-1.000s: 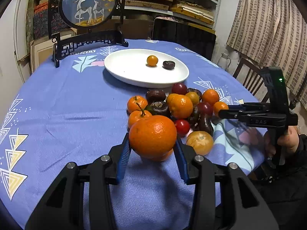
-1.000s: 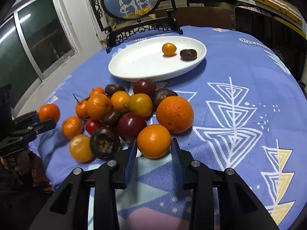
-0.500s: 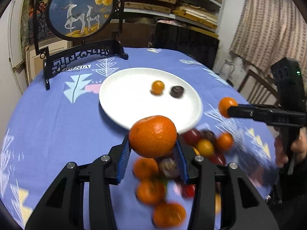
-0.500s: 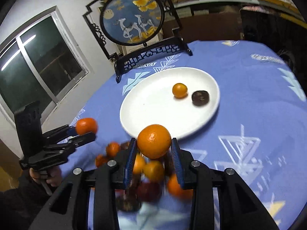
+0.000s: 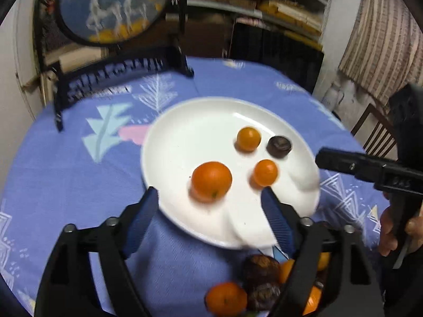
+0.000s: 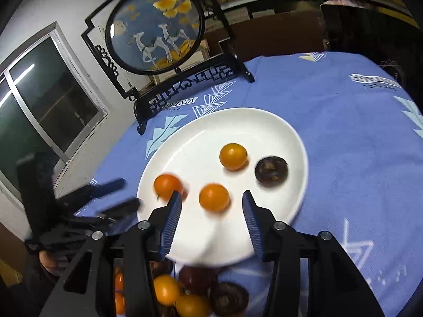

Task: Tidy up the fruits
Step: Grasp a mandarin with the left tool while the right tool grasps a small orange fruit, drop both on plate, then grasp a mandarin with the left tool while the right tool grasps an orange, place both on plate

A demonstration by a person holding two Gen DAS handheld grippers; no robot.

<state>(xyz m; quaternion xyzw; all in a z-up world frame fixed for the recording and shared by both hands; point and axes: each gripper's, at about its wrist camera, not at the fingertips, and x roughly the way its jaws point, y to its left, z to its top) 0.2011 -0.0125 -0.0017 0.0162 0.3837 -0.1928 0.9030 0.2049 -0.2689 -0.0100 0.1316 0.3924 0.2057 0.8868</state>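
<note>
Both the left gripper (image 5: 211,206) and right gripper (image 6: 211,212) are opening, empty, over the plate (image 6: 264,121) near rim.

Two fisheye views, each looking forward and steeply down along a handheld gripper's own fingers, close above a white plate (image 5: 169,142) on a blue tablecloth (image 5: 66,174). The left wrist view approaches from the plate's near left; the right wrist view (image 6: 285,132) from its near right. Both share the plate, its fruit, and the round framed screen (image 5: 111,8) behind (image 6: 156,29). Each view catches the other gripper at its edge.
</note>
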